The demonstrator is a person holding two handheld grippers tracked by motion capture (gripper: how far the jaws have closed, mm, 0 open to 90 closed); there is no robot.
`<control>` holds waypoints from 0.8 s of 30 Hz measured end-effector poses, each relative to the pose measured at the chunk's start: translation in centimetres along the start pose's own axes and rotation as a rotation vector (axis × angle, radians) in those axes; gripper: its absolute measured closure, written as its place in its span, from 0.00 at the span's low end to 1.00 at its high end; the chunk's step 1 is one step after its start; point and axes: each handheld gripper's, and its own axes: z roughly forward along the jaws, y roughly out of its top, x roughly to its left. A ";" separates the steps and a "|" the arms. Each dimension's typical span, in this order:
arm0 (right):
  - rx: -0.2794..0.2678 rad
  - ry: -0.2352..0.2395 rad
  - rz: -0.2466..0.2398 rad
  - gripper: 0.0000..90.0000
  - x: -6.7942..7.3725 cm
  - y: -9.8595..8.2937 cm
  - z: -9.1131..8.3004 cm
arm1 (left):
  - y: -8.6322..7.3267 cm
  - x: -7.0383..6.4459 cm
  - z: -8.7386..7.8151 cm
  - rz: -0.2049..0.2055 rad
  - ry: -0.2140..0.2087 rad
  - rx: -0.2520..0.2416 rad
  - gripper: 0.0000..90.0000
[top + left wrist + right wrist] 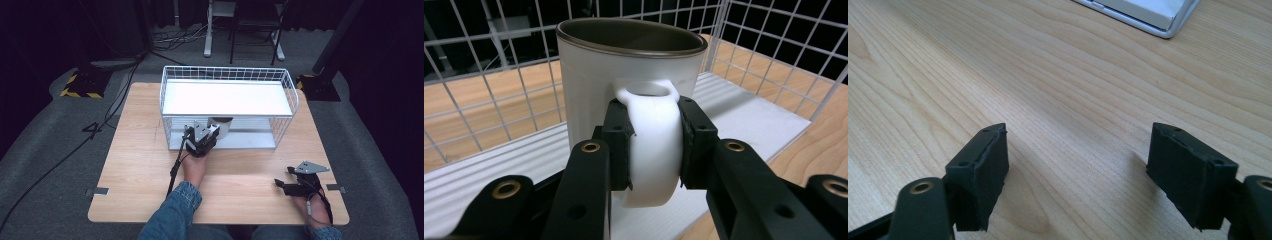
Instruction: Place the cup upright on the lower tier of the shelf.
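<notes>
A white mug with a dark rim stands upright on the wire rack's lower shelf, its handle pinched by the left claw; the right claw rests spread on the surface.

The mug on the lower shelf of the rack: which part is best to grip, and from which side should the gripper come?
Grip the handle, coming from the rack's open front. The mug stands upright with its handle pointing out that way, and the loop is narrow enough to fit between two jaws, unlike the wide body. The left gripper is shut on it this way.
</notes>
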 end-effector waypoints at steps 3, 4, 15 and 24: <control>0.000 0.000 0.000 0.27 0.0 0.0 0.0 | -0.2 0.2 0.1 -0.013 -0.005 -0.006 0.79; 0.001 0.000 -0.001 0.27 0.0 0.0 0.0 | -0.2 0.2 0.1 -0.010 -0.005 -0.002 0.79; 0.000 -0.001 0.000 0.27 0.0 0.0 0.0 | -0.3 0.1 0.1 0.006 0.004 0.004 0.79; 0.001 -0.008 -0.003 0.27 0.1 0.0 0.0 | -0.2 0.1 0.1 -0.018 0.034 -0.006 0.44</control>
